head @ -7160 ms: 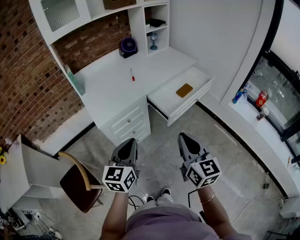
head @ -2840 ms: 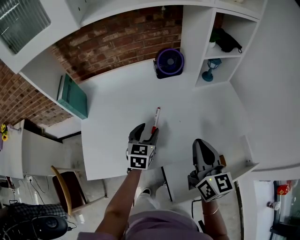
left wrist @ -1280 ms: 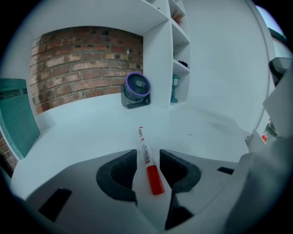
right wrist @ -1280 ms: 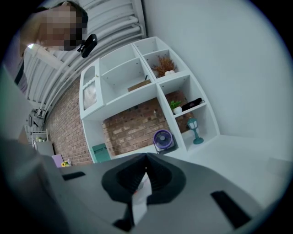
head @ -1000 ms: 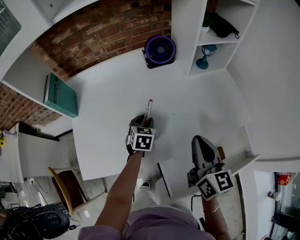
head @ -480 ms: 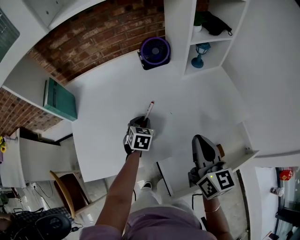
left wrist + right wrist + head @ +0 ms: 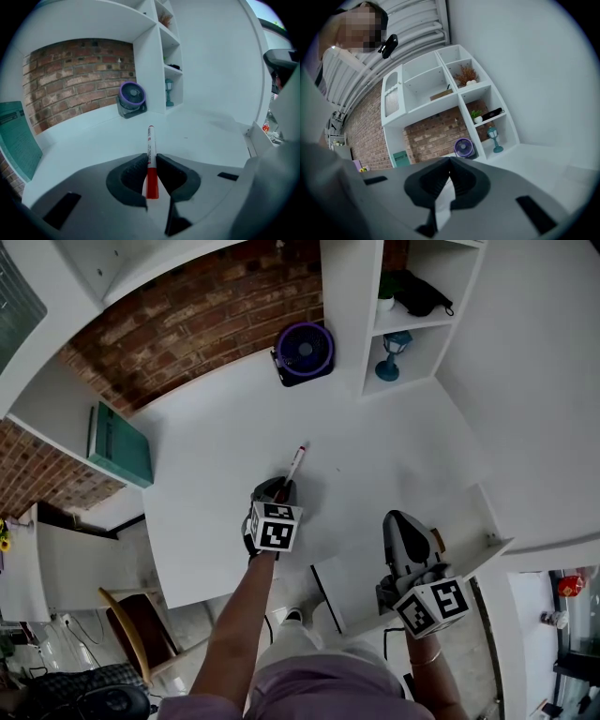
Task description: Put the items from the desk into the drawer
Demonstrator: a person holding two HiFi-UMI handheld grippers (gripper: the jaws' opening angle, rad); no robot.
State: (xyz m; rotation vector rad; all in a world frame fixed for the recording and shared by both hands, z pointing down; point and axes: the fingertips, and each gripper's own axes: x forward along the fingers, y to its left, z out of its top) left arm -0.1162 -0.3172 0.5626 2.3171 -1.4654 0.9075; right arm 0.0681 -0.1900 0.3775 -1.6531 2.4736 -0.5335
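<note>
Pinching the marker (image 7: 150, 140) by its red tail with the left gripper (image 7: 151, 159), just now closing in; barrel jutting ahead over the counter (image 7: 93, 140). Could pivot or slip on lifting: short end-hold. Right gripper (image 7: 449, 165) pressed together, empty.

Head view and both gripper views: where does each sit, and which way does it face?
Head view: on the person's head, looking steeply down at the white desk; shows both forearms, the left gripper and the right gripper.
Left gripper view: on the left gripper, looking along its jaws, which have just been closing onto a red-and-white marker, toward the purple fan.
Right gripper view: on the right gripper, facing level at the shelves; jaws together, empty.
Shared: all three show the purple fan.
</note>
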